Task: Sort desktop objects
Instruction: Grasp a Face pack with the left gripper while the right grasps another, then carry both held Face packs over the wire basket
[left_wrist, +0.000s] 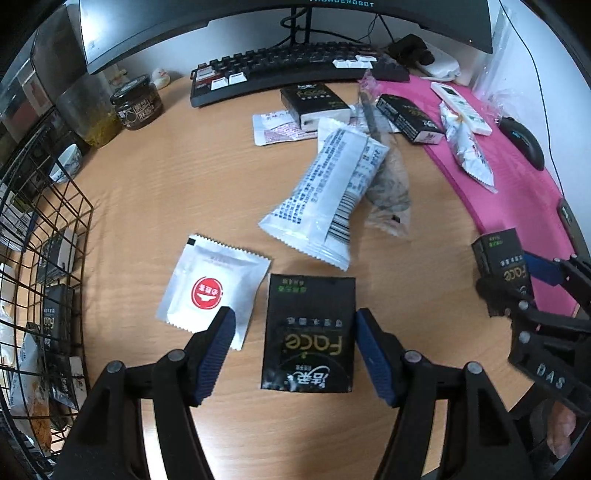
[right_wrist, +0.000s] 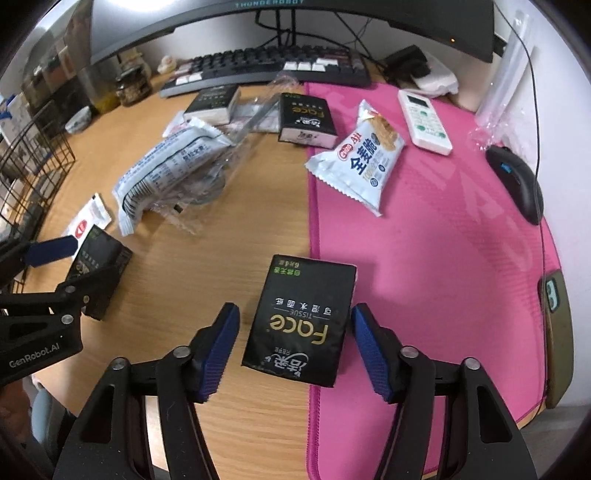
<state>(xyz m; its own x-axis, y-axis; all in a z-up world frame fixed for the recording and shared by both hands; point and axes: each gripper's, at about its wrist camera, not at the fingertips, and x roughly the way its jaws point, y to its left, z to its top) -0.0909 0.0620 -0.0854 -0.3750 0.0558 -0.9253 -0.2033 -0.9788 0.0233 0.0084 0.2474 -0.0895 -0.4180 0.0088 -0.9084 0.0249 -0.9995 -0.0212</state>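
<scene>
The left hand-held gripper (left_wrist: 295, 349) stood wide open, its blue pads either side of a black Face tissue pack (left_wrist: 308, 334) lying flat on the wooden worktop (left_wrist: 166, 206), neither pad clearly touching it. Just left of that pack lay a white sachet (left_wrist: 212, 286) with a red logo; far left stood a wire basket (left_wrist: 48, 266). The right hand-held gripper (right_wrist: 295, 345) was likewise wide open around a second Face tissue pack (right_wrist: 301, 319), which straddled the near edge of the pink mat (right_wrist: 424, 240), pads apart from its sides.
</scene>
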